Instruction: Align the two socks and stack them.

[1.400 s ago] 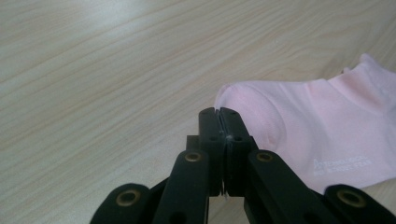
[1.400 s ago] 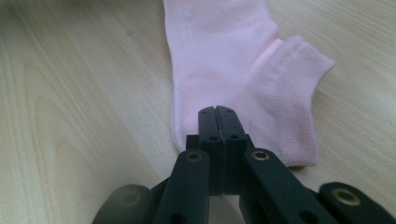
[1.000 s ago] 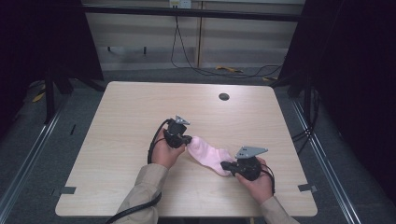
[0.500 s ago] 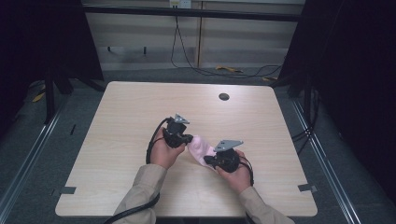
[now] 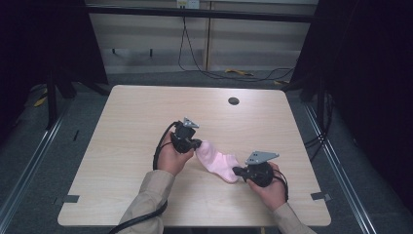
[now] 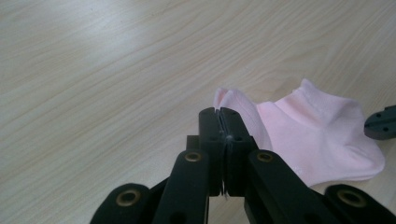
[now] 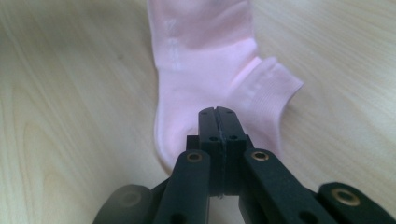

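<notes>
A pink ankle sock (image 5: pixel 216 163) lies on the wooden table (image 5: pixel 126 126) between my two grippers. My left gripper (image 5: pixel 197 145) is at the sock's left end. In the left gripper view its jaws (image 6: pixel 219 112) are shut, with the raised edge of the sock (image 6: pixel 317 130) pinched at their tips. My right gripper (image 5: pixel 237 171) is at the sock's right end. In the right gripper view its jaws (image 7: pixel 219 111) are shut and sit over the flat sock (image 7: pixel 201 70), near the ribbed cuff. No cloth shows between them.
A dark round hole (image 5: pixel 233 101) sits in the table near its far edge. Cables trail from both grippers toward the near edge. Dark curtains and metal floor rails flank the table.
Half a second ago the right gripper had slid left over the sock, close to the left gripper. It is now back at the sock's right end. The left hand has stayed put.
</notes>
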The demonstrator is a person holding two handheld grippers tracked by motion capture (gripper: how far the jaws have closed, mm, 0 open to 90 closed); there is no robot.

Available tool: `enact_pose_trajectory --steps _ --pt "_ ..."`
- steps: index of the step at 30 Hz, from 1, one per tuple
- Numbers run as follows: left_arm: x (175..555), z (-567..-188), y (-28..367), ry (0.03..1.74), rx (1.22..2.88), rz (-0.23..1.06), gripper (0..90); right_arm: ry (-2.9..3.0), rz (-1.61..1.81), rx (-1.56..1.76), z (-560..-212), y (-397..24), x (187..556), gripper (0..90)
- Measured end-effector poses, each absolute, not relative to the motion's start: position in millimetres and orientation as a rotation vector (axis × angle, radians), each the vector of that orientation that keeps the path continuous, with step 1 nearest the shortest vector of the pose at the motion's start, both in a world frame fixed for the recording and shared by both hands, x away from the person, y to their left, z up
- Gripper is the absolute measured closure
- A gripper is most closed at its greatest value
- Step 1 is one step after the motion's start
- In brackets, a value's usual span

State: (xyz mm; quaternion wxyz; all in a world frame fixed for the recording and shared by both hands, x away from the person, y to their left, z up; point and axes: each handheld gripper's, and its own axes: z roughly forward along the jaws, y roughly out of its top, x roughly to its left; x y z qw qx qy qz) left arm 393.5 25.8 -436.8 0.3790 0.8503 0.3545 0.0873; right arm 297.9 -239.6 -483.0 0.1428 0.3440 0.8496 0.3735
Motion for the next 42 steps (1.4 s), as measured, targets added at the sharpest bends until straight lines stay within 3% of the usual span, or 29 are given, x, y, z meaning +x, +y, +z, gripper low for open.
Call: enact_pose_trajectory --steps 33,42 --pt "376.5 -419.3 7.9 0.833 2.172 0.187 88.8 2.472 1.095 1.028 -496.3 -225.9 301.1 90.0" --pt "372.5 -417.8 0.3 0.812 2.174 0.183 88.9 2.402 1.155 1.044 -484.2 -237.7 298.5 90.0"
